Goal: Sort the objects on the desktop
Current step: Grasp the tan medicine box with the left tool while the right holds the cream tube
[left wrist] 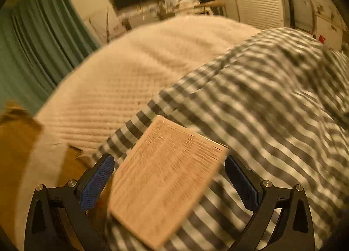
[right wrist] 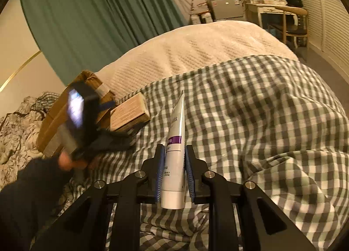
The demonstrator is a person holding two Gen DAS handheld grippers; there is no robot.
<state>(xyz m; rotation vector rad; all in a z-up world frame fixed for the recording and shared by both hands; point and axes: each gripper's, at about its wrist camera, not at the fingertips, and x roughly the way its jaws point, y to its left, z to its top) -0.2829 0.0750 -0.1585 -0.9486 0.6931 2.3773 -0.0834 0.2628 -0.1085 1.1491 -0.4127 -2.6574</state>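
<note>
A flat tan printed box (left wrist: 165,176) lies on the checked duvet (left wrist: 272,109) between the open jaws of my left gripper (left wrist: 169,170); neither blue pad clearly touches it. The same box (right wrist: 128,112) shows in the right wrist view, with the left gripper (right wrist: 122,124) around it, blurred. My right gripper (right wrist: 174,157) is shut on a white tube with a purple band (right wrist: 176,148), cap end toward the camera, held above the duvet (right wrist: 250,109).
A brown cardboard box (right wrist: 65,115) sits left of the tan box, also in the left wrist view (left wrist: 17,146). A cream blanket (right wrist: 196,43) covers the far bed. Green curtains (right wrist: 98,11) hang behind. A dresser and chair (right wrist: 283,17) stand far right.
</note>
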